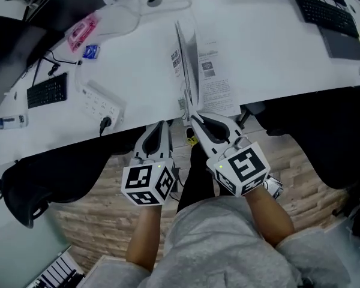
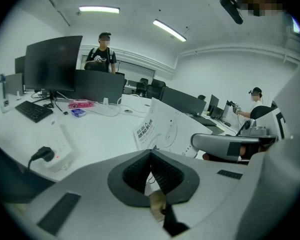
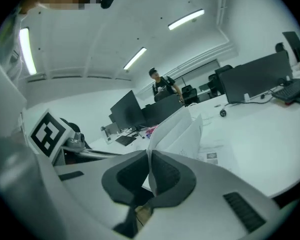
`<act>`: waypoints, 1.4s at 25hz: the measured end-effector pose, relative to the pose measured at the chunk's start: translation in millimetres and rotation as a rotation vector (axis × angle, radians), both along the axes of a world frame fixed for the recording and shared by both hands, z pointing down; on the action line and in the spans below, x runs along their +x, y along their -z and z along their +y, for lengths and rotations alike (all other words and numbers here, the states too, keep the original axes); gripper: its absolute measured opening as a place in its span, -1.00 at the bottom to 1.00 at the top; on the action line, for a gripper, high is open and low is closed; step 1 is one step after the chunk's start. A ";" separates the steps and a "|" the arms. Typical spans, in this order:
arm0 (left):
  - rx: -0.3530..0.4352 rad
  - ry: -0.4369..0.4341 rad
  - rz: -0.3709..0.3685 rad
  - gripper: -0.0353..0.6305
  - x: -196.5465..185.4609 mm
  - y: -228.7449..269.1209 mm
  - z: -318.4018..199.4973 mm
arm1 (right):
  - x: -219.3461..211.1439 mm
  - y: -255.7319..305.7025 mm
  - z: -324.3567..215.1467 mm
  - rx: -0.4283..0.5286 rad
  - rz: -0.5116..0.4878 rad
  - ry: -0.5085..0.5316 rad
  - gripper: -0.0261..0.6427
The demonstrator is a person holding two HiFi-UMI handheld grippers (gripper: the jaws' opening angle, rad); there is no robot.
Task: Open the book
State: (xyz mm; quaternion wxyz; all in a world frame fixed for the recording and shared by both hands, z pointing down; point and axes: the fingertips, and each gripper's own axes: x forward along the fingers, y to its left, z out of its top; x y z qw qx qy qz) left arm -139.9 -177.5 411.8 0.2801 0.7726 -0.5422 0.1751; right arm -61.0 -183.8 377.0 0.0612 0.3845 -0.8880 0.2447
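Note:
The book lies on the white desk near its front edge, with its white cover lifted almost upright above the printed pages. My right gripper is shut on the cover's lower edge. In the right gripper view the thin sheet runs up from between the black pads, with other pages fanned behind it. My left gripper hangs just left of the book at the desk edge, shut on nothing. In the left gripper view its jaws meet in front of the raised cover.
A power strip, a small keyboard, a pink packet and a blue item lie left of the book. Another keyboard sits far right. Monitors stand at the back, and a person stands behind them.

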 end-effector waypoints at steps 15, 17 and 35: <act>0.016 0.232 -0.022 -0.88 -95.7 16.2 46.0 | -120.6 -26.7 10.8 -0.019 0.095 0.265 -0.81; 0.011 0.246 -0.021 -0.88 -104.5 15.2 45.5 | -136.7 -40.1 11.0 -0.042 0.115 0.296 -0.81; -0.036 0.293 -0.031 -0.87 -145.9 0.7 50.5 | -198.4 -133.3 22.7 -0.437 0.112 0.434 -0.52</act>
